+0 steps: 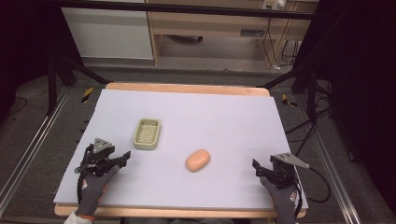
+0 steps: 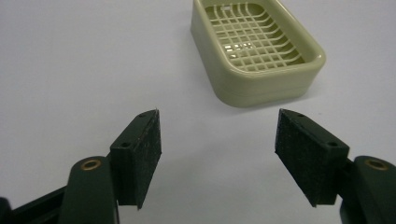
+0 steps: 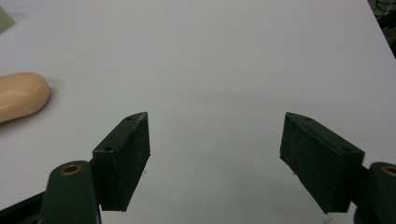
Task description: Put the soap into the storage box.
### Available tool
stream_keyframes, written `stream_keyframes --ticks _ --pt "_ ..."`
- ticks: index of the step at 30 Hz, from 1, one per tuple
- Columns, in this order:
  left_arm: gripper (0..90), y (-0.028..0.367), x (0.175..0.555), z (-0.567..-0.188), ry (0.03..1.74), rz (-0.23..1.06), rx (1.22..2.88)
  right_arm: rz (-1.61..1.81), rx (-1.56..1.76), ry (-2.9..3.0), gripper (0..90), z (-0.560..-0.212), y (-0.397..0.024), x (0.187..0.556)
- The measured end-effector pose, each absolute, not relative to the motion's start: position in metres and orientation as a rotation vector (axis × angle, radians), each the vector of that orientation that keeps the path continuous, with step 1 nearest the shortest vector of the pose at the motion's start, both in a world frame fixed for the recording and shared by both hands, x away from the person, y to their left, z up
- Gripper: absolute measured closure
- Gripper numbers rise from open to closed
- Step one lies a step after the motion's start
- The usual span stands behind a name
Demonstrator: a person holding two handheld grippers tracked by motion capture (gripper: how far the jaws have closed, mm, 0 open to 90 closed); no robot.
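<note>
- Table (image 1: 233, 121): a pale lavender sheet covers the top, with a wooden edge showing at the far and near sides.
- My left gripper (image 1: 122, 157): it sits low at the near left of the sheet, held in a grey gloved hand (image 1: 95, 184), with a grey three-cornered plate on top. In the left gripper view (image 2: 217, 140) my jaws stand spread wide — nothing between the pads but bare sheet.
- Soap dish (image 1: 147, 134): pale green, rounded-rectangular, with a gridded insert. It lies just beyond my left jaws and slightly to their right, apart from them; the left gripper view (image 2: 254, 49) shows it ahead, upright.
- Soap bar (image 1: 197, 160): peach-coloured, oval, lying flat near the middle of the sheet, to the right of the dish and separate from it. In the right gripper view (image 3: 21, 95) it appears at the left edge, well clear of my jaws.
- My right gripper (image 1: 259, 168): it sits at the near right of the sheet, cable trailing off to the right. In the right gripper view (image 3: 215, 140) the jaws are likewise spread wide — empty, over bare sheet.
</note>
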State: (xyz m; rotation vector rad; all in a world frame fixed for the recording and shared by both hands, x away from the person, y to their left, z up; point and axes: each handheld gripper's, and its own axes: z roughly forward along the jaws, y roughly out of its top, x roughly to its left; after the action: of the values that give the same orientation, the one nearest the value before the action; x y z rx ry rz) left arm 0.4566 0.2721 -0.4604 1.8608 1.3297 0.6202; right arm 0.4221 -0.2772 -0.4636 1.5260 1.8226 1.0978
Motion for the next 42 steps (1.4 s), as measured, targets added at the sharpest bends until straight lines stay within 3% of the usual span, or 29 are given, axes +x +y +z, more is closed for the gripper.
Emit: stream_keyframes --ticks 14,42 --pt "34.2 0.261 0.45 -0.449 1.258 0.584 1.88 1.049 1.51 1.844 22.8 -0.465 -0.277 0.423" --pt "31.4 0.235 0.444 -0.438 1.178 0.545 1.905 1.028 1.453 1.861 26.2 -0.471 -0.27 0.423"
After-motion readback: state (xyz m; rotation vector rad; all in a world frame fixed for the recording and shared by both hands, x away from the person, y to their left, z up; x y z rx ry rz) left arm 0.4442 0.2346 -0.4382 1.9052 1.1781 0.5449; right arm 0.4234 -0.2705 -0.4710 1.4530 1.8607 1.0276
